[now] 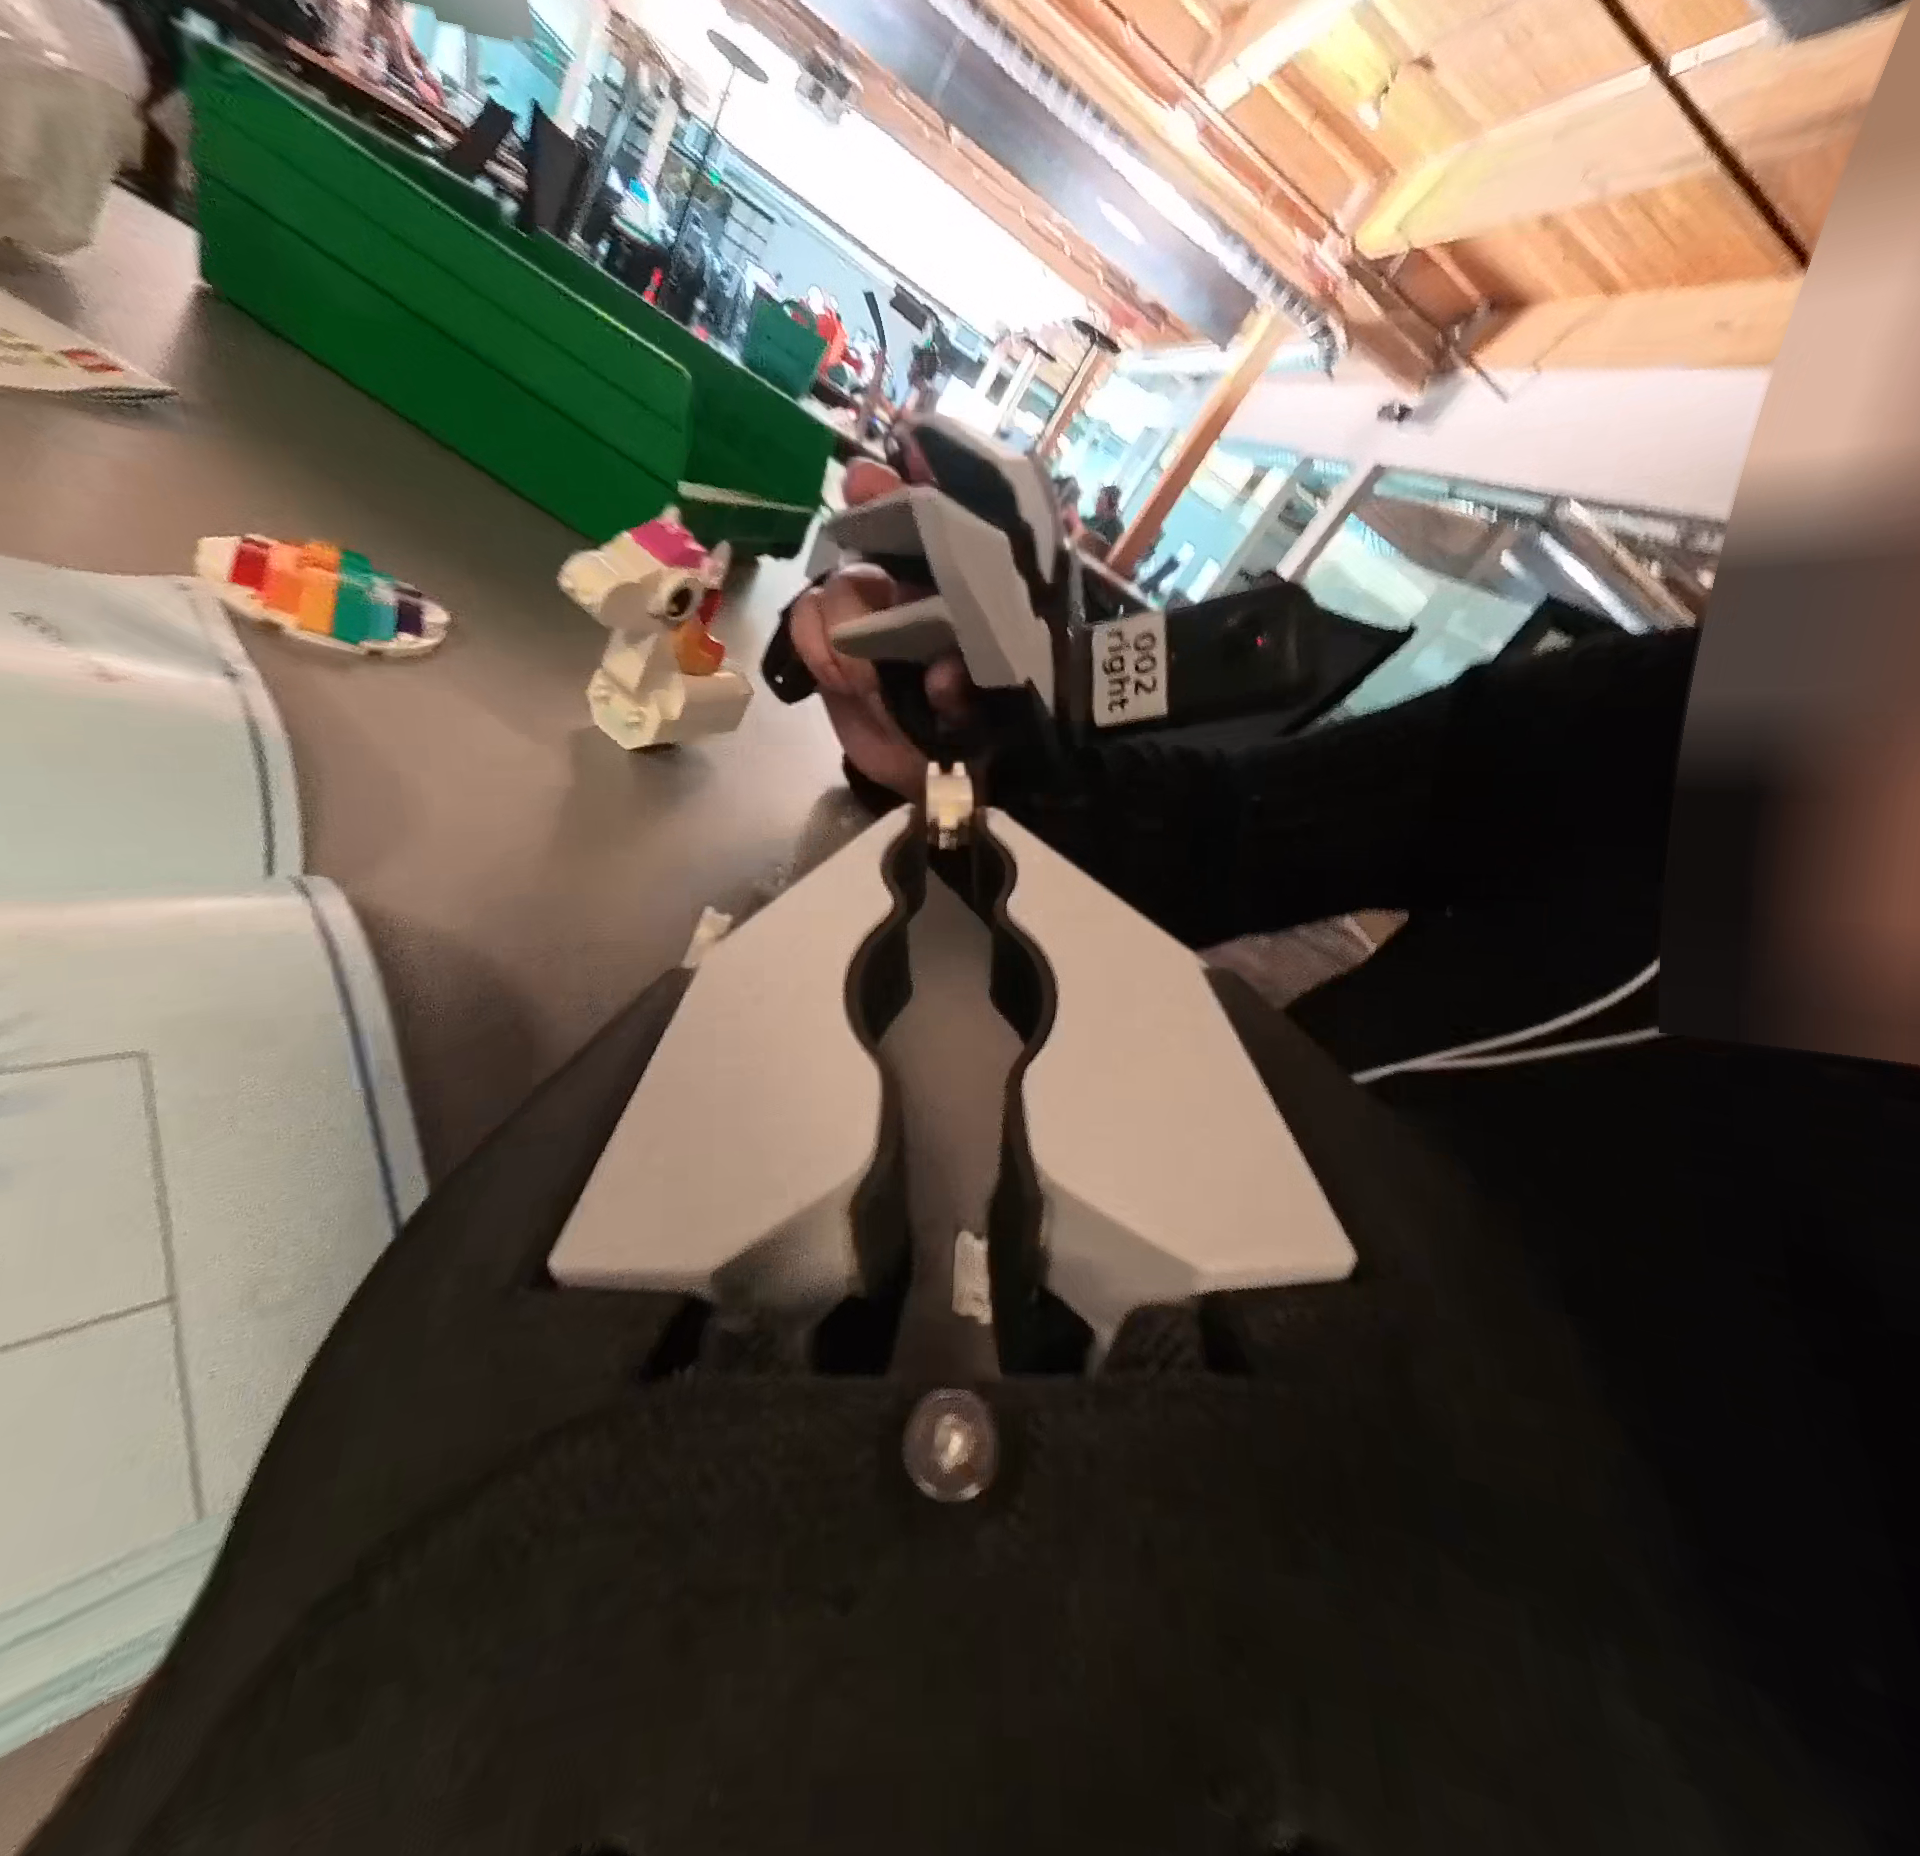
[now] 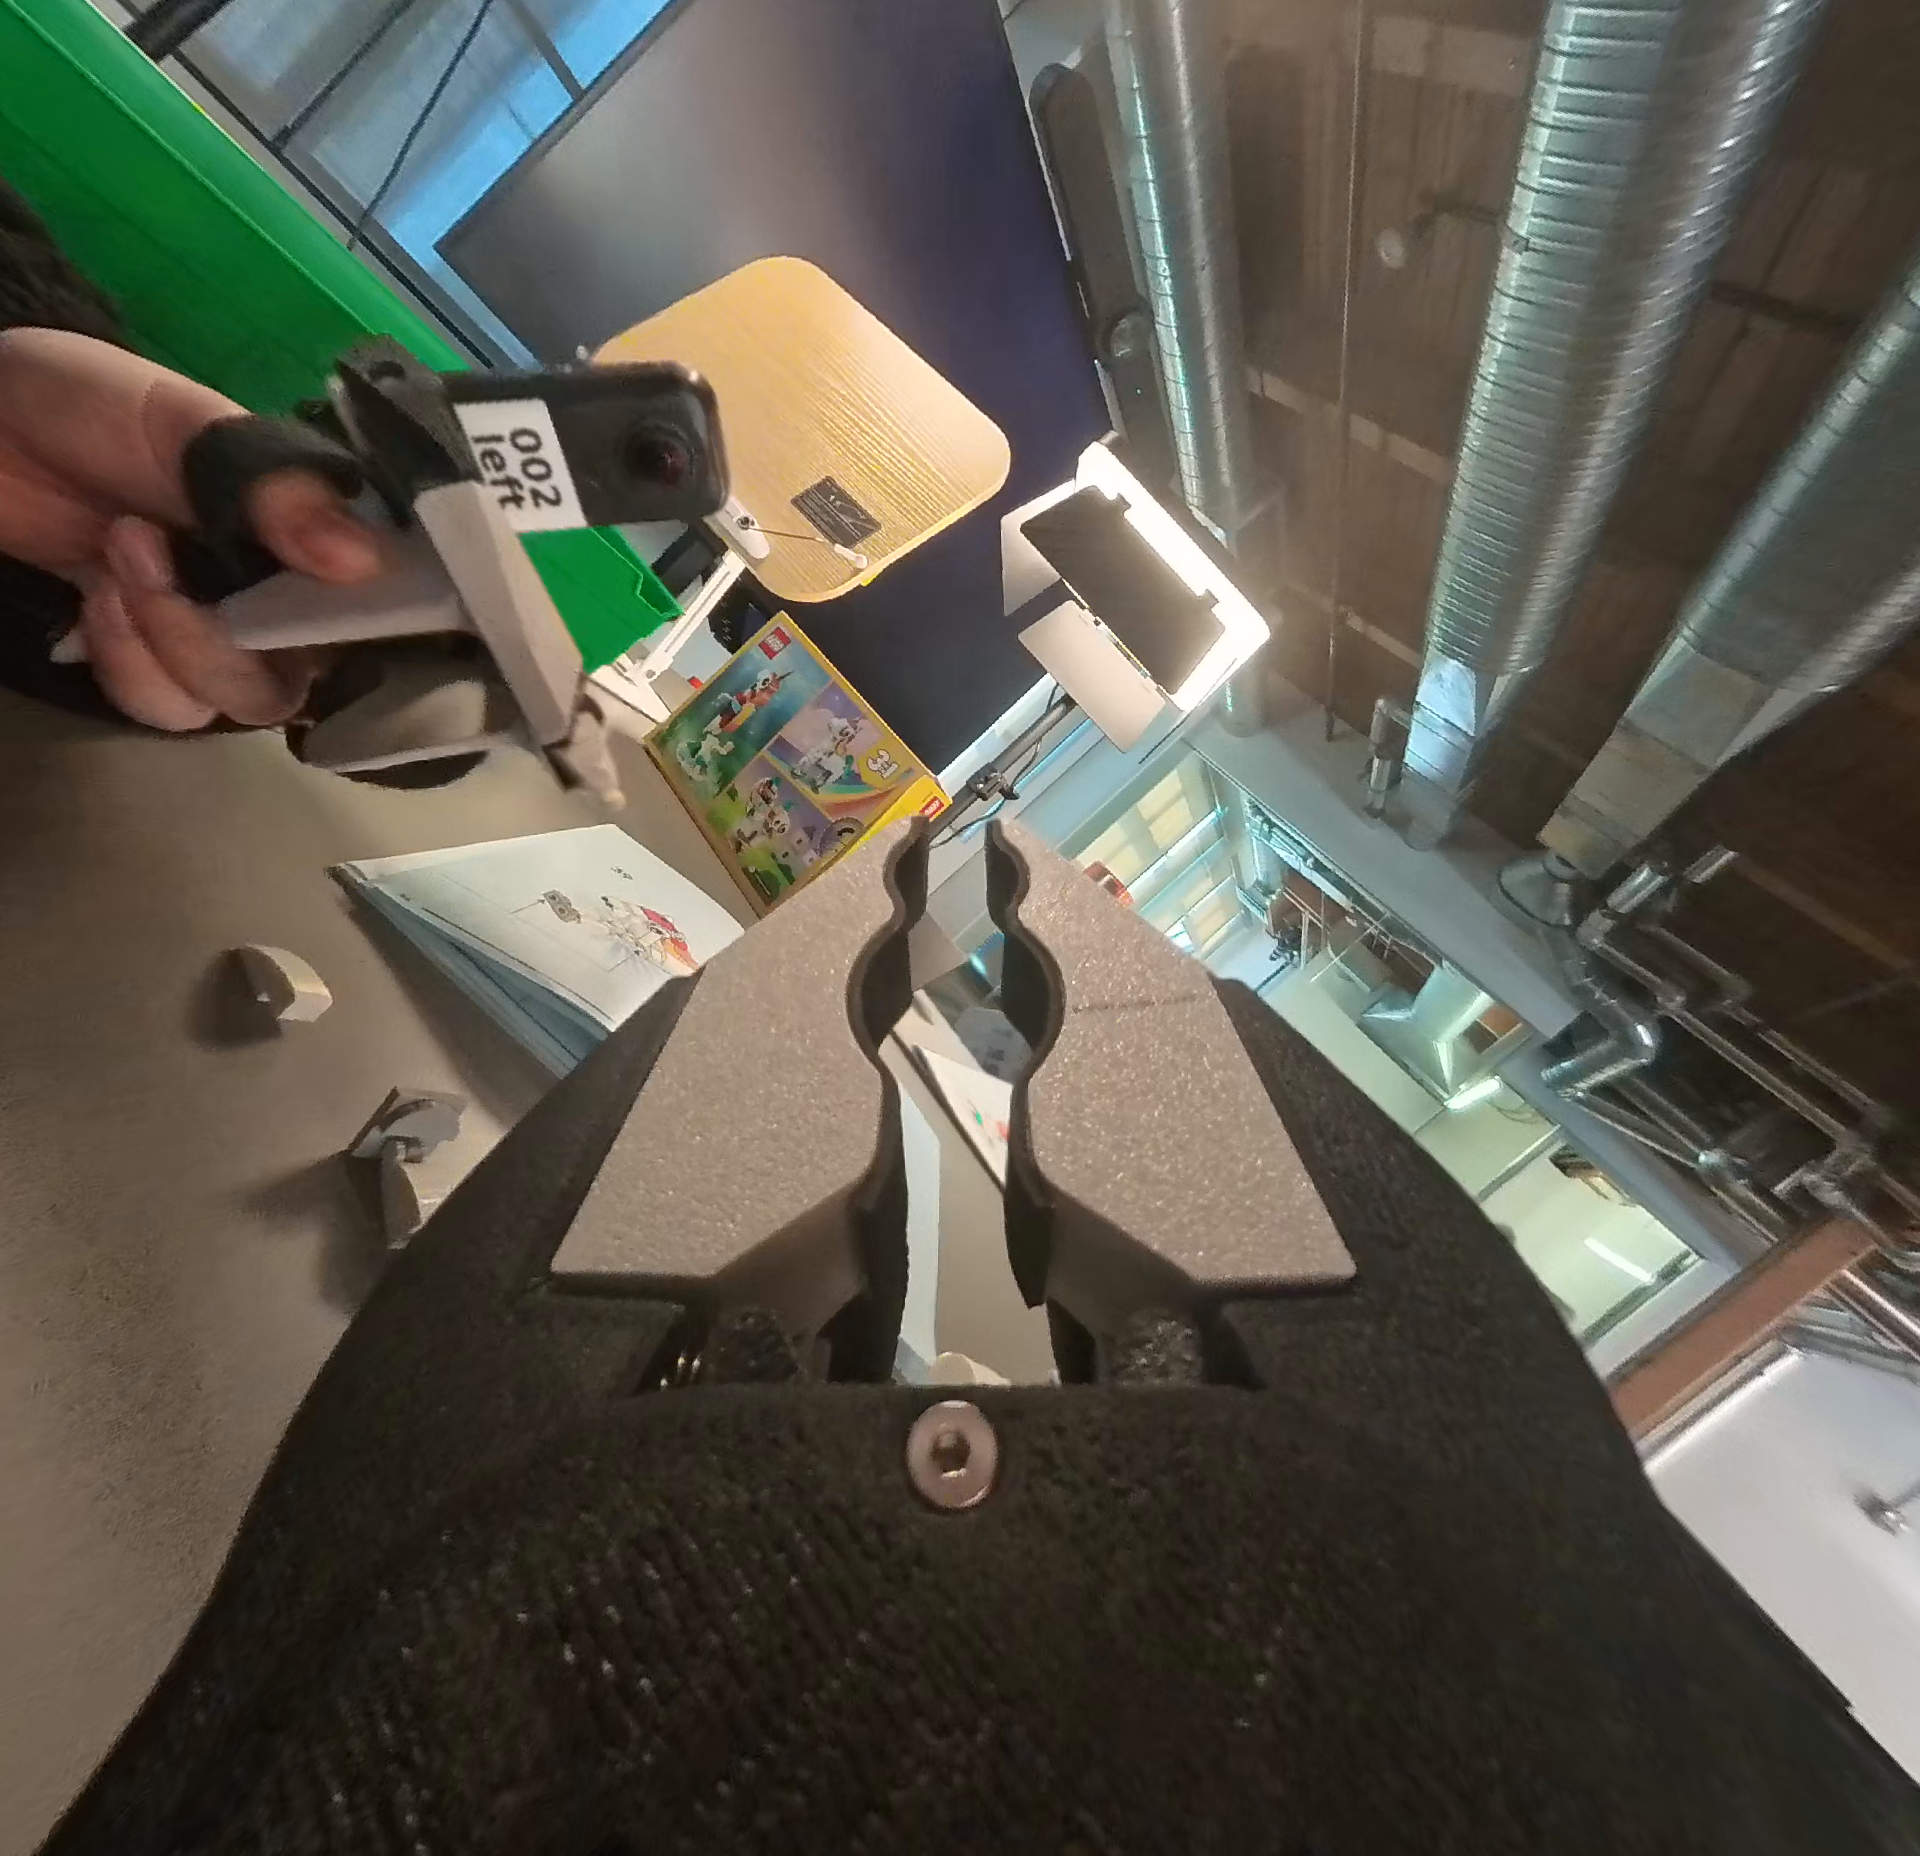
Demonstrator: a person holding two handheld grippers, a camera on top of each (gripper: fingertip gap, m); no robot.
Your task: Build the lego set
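Note:
My left gripper [image 1: 945,827] is shut on a small white lego piece [image 1: 948,800] pinched at its fingertips and held above the table. It also shows in the right wrist view [image 2: 594,772], held by a hand, with the piece [image 2: 608,786] at its tip. My right gripper [image 2: 958,850] is slightly open and empty, pointing up and away from the table. It shows in the left wrist view [image 1: 833,591] just beyond the held piece. A white unicorn model [image 1: 655,643] and a white plate of rainbow bricks [image 1: 322,596] stand on the grey table [image 1: 468,819].
Green bins [image 1: 447,300] line the far side of the table. An open instruction booklet [image 2: 551,923] and the lego box [image 2: 790,778] lie beyond my right gripper. Two loose pale pieces [image 2: 265,985] [image 2: 405,1131] sit on the table to its left. My right fingertips sit around 8 cm from my left ones.

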